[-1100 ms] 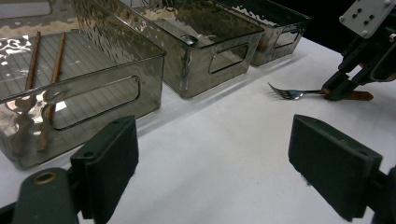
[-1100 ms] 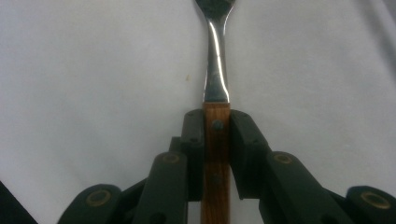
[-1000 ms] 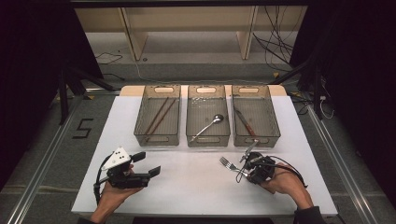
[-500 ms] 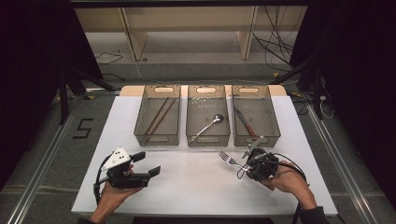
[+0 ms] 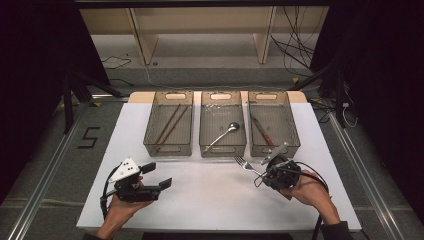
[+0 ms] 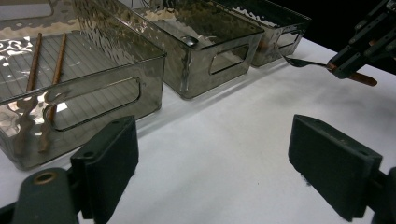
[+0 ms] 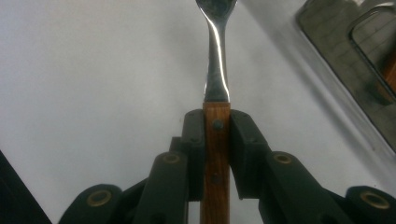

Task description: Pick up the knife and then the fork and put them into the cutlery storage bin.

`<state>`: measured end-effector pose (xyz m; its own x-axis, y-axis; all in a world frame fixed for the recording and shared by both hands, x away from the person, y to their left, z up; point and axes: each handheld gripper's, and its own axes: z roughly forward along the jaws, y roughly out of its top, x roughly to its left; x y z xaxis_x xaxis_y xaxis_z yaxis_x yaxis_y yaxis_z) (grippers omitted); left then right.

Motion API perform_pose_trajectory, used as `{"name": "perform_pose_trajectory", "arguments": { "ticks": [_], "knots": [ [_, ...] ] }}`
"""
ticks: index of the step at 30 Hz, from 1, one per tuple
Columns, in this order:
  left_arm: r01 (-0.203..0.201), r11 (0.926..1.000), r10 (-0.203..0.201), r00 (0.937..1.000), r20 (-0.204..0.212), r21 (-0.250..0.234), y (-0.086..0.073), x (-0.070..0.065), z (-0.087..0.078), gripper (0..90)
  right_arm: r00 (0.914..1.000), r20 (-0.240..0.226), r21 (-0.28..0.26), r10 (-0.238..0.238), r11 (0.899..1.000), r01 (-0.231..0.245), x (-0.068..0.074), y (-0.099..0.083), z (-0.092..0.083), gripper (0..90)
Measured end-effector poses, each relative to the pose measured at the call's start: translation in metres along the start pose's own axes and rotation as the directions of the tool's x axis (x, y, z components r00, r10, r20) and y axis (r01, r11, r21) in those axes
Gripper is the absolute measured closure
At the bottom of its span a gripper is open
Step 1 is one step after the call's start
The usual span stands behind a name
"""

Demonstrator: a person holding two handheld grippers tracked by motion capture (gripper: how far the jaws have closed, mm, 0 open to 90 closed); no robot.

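Observation:
A fork [image 5: 246, 164] with a wooden handle is held just above the white table [image 5: 210, 200], tines toward the middle bin. My right gripper [image 5: 263, 172] is shut on it. In the right gripper view the jaws [image 7: 217, 122] clamp the wooden handle and the steel neck of the fork [image 7: 216, 70] runs up ahead. My left gripper [image 5: 159, 175] hovers open at the table's front left, nothing between its pads [image 6: 109, 163]. The left gripper view also catches the right gripper [image 6: 362, 46] with the fork [image 6: 303, 62] at the upper right.
Three clear grey bins stand in a row at the back. The left bin [image 5: 169, 149] holds chopsticks [image 5: 170, 124], the middle bin [image 5: 222, 148] a spoon [image 5: 225, 132], the right bin [image 5: 292, 135] a wooden-handled utensil [image 5: 262, 129]. Dark floor and cables surround the table.
My right gripper has shifted a little toward the bins, carrying the fork. The left gripper has stayed put.

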<state>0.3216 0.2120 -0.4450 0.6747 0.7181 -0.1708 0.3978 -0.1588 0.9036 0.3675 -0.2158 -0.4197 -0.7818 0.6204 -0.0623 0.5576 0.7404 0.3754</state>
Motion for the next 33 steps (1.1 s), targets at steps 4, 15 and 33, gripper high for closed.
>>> {"name": "perform_pose_trajectory", "arguments": {
  "ticks": [4, 15, 33],
  "knots": [
    [0.0, 1.0, 0.0, 1.0, -0.001, -0.001, 0.0, 0.0, 0.0, 15.7, 0.9999, -0.002, -0.024, 0.015, 1.0, -0.015, -0.002, 0.0, -0.003, 77.6],
    [0.005, 1.0, -0.005, 1.0, -0.006, -0.007, 0.0, 0.0, -0.001, 15.7, 0.9994, 0.015, -0.068, 0.03, 0.997, -0.029, -0.005, 0.002, -0.009, 77.7],
    [0.015, 0.9997, -0.015, 0.9998, -0.013, -0.02, 0.0, 0.001, -0.001, 15.7, 0.9957, 0.03, -0.176, 0.088, 0.981, -0.081, -0.022, 0.014, -0.024, 77.6]
  ]
}}
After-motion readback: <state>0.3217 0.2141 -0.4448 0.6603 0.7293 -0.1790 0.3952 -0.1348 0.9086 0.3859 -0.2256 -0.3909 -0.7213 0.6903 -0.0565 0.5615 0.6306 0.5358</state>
